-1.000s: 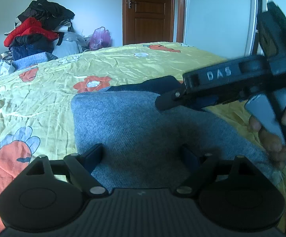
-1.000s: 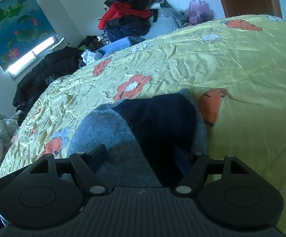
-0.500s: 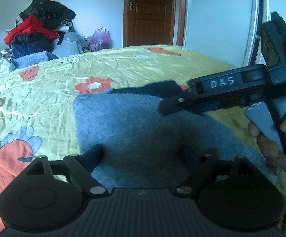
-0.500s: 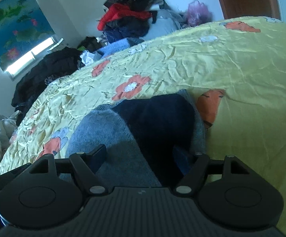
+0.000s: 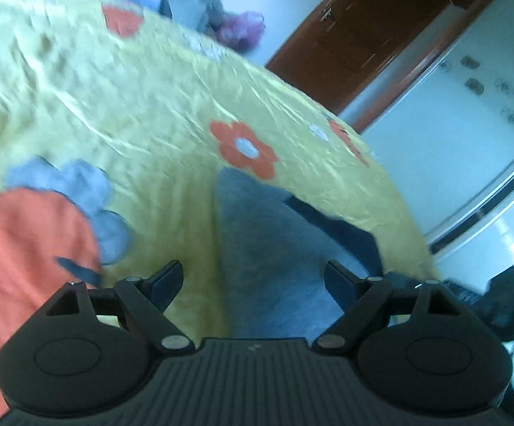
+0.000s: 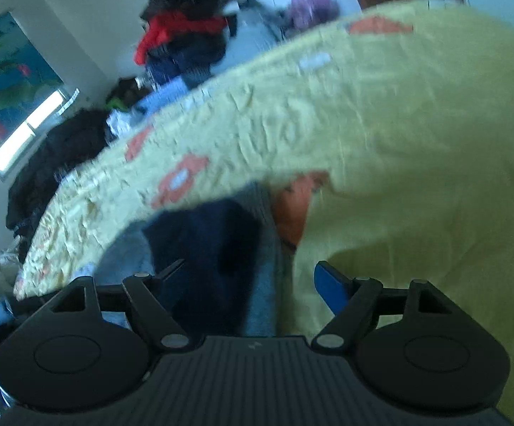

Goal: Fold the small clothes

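Grey garment (image 5: pixel 274 248) with a navy part (image 6: pixel 207 245) lies flat on the yellow flowered bed (image 5: pixel 143 113); I judge it partly folded at best, more folds likely left. Left gripper (image 5: pixel 253 280): jaws wide, empty, grey cloth under the gap, left finger over bedspread. Right gripper (image 6: pixel 249 280): jaws opening, nothing pinched, navy cloth below. Frames blurred.

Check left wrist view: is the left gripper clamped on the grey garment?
No. The left gripper has its jaws wide apart, with the grey garment lying flat on the yellow bedspread beyond them.
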A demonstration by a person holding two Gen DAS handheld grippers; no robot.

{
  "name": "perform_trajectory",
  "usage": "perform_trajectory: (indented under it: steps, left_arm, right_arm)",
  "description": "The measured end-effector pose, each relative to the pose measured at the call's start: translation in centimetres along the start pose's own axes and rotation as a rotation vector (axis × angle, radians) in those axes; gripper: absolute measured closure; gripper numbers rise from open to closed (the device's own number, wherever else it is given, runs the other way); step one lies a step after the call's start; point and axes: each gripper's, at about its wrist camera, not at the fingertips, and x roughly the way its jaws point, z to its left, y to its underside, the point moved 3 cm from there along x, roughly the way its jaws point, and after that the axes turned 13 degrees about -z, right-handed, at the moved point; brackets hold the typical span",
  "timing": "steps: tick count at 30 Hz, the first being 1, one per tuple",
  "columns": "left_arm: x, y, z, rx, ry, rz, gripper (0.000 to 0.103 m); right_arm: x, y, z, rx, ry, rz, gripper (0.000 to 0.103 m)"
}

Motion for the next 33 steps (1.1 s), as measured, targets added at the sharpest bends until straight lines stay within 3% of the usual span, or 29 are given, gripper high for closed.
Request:
perform_trajectory:
  steps: [7, 9, 10, 13, 16, 20, 21, 23, 24, 28, 30, 32, 33]
  left_arm:
    - [2.8, 0.3, -0.7, -0.021, 0.039, 0.041, 0.020]
    - [3.3, 0.7, -1.2, -0.012, 0.053, 0.058, 0.029]
    - [3.2, 0.7, -1.4, 0.013, 0.034, 0.050, 0.046]
    - [3.0, 0.8, -1.5, 0.053, 0.012, 0.040, 0.064]
    - [2.1, 0.1, -1.7, 0.075, 0.004, 0.026, 0.071]
    - [0.2, -2.3, -0.9, 0.093, 0.001, 0.014, 0.073]
    - [-0.4, -3.4, -0.4, 0.105, -0.015, 0.004, 0.077]
    - [-1.1, -5.4, 0.8, 0.121, -0.064, -0.029, 0.097]
    - [-1.3, -6.9, 1.8, 0.126, -0.105, -0.050, 0.099]
    - [-0.9, -10.2, 4.6, 0.149, -0.186, -0.055, 0.099]
    - [-1.6, -10.1, 5.2, 0.090, -0.154, -0.050, 0.097]
    - [-3.0, -8.7, 5.2, 0.024, -0.052, -0.038, 0.084]
    - [-3.7, -7.6, 5.2, -0.006, -0.014, -0.039, 0.066]
  right_arm:
    - [1.5, 0.6, 0.7, 0.038, -0.110, 0.032, 0.020]
    - [1.8, 0.6, 1.1, 0.039, -0.124, 0.042, 0.019]
    - [1.8, 0.8, 1.4, 0.036, -0.132, 0.048, 0.020]
    - [2.1, 1.6, 2.5, 0.011, -0.149, 0.078, 0.067]
    - [1.5, 1.4, 3.4, 0.018, -0.151, 0.040, 0.070]
    - [1.2, 0.6, 6.0, 0.043, -0.224, 0.012, 0.072]
    - [1.4, 0.3, 6.6, 0.059, -0.246, 0.006, 0.072]
    - [2.7, -0.4, 8.1, 0.089, -0.282, 0.001, 0.074]
    - [3.4, -0.7, 8.6, 0.102, -0.291, -0.001, 0.074]
    - [7.6, -1.4, 9.5, 0.159, -0.260, 0.002, 0.074]
    - [8.5, -1.4, 9.2, 0.161, -0.211, 0.010, 0.066]
    - [8.0, -1.4, 8.8, 0.132, -0.183, 0.024, 0.036]
    - [7.3, -1.3, 8.7, 0.100, -0.182, 0.016, 0.031]
